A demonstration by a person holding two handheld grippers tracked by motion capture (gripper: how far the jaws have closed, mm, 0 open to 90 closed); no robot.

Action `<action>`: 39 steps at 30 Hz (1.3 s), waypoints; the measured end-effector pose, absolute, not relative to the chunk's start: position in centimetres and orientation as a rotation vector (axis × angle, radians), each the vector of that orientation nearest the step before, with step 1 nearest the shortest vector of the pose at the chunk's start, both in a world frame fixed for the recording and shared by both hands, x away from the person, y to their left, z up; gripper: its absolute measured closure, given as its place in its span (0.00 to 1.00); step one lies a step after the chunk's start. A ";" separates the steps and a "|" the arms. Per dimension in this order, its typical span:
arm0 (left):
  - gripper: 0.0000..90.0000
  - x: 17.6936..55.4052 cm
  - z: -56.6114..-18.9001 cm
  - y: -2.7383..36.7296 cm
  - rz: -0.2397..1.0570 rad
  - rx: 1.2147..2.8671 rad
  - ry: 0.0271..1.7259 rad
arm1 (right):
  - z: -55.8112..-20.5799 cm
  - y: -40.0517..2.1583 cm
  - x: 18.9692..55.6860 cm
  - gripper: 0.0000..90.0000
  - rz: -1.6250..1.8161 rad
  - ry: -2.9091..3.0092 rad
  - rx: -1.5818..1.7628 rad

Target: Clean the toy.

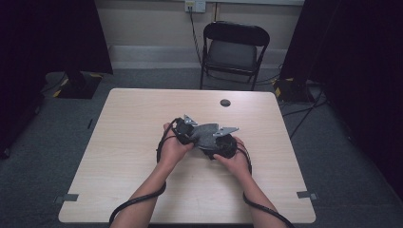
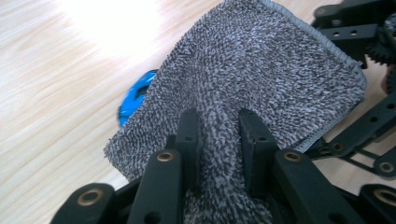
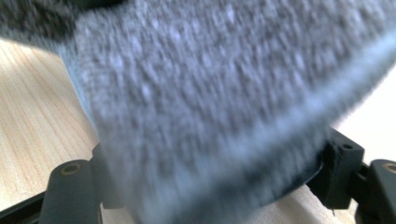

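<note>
Two risks apply: the left gripper [image 2: 218, 122] clamps only a bunched fold of the grey terry cloth [image 2: 261, 70], draped ahead over a blue round object [image 2: 134, 95], and may slip, while the right gripper [image 3: 219, 186], jaws spread wide under the cloth, could snag it.

A grey terry cloth [image 2: 261, 70] with a stitched hem is seen held up over the middle of the light wooden surface [image 1: 133, 156]. One bunched part of it is pinched between the jaws of the left gripper [image 2: 219, 135], from which the rest spreads out flat and wide. Its looped pile is mottled dark and pale grey. Beneath its lower edge a blue object [image 2: 135, 95] is partly covered; what it is cannot be told.
</note>
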State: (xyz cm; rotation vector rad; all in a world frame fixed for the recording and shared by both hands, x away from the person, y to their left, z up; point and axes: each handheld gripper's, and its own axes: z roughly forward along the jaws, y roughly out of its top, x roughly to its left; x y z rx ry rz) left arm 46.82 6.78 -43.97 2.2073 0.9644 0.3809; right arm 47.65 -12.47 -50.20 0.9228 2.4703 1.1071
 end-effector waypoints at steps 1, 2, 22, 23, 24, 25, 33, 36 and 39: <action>0.78 46.8 -44.1 6.6 0.372 2.206 0.965 | -50.2 -12.5 47.7 0.26 1.107 2.470 0.923; 0.78 46.8 -44.2 6.5 0.368 2.206 0.967 | -50.2 -12.5 47.6 0.26 1.107 2.470 0.923; 0.73 47.3 -45.7 5.8 0.298 2.083 1.018 | -50.2 -12.5 47.7 0.26 1.106 2.470 0.922; 0.77 47.3 -45.7 5.8 0.301 2.091 1.011 | -50.2 -12.5 47.7 0.26 1.106 2.470 0.922; 0.79 47.3 -45.7 5.8 0.303 2.098 1.012 | -50.2 -12.5 47.7 0.26 1.106 2.470 0.922; 0.81 47.4 -45.7 5.8 0.302 2.102 1.015 | -50.2 -12.5 47.7 0.26 1.106 2.471 0.922; 0.85 48.2 -45.1 6.0 0.350 2.140 1.031 | -50.2 -12.5 47.7 0.26 1.106 2.471 0.922; 0.85 48.7 -45.0 6.3 0.357 2.131 1.056 | -50.2 -12.5 47.7 0.26 1.106 2.471 0.923; 0.85 49.2 -44.9 6.6 0.375 2.125 1.083 | -50.2 -12.5 47.7 0.26 1.107 2.471 0.923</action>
